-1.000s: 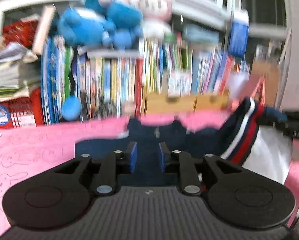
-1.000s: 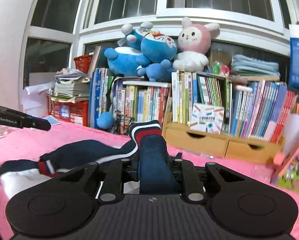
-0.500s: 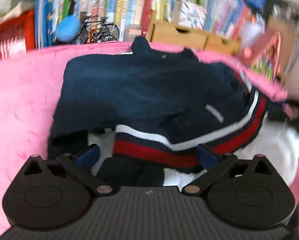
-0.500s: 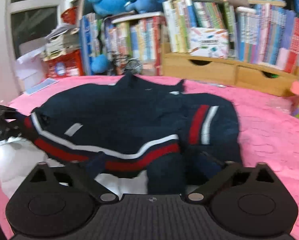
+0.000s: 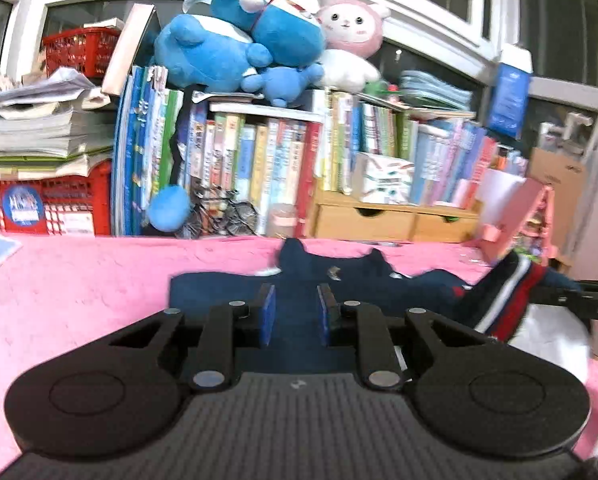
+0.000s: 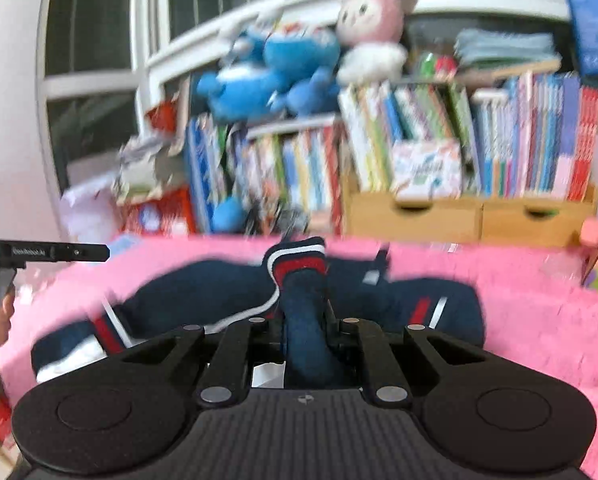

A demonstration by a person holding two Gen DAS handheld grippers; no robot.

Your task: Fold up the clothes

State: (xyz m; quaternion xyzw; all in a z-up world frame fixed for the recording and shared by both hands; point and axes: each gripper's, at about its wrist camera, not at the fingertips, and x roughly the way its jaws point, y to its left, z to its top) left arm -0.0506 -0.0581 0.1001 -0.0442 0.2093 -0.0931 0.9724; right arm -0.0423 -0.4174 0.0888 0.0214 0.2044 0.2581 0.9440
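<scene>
Both tongs have just closed: right tongs (image 6: pixel 305 316) pinch the navy jacket's (image 6: pixel 203 292) striped hem, left tongs (image 5: pixel 295 312) grip its dark cloth. Next, probably carry the hem toward the collar beyond them.

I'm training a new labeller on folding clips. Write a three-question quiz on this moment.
1. True or false: the right gripper is shut on the striped sleeve of the navy jacket.
2. What does the jacket lie on? A: a pink cover. B: a wooden floor. C: a grey tray.
3. Fill in: the rabbit plush above the books has a ___ hood.

Key:
1. True; its jaws have just been closing, with the sleeve between them.
2. A.
3. Pink.
</scene>
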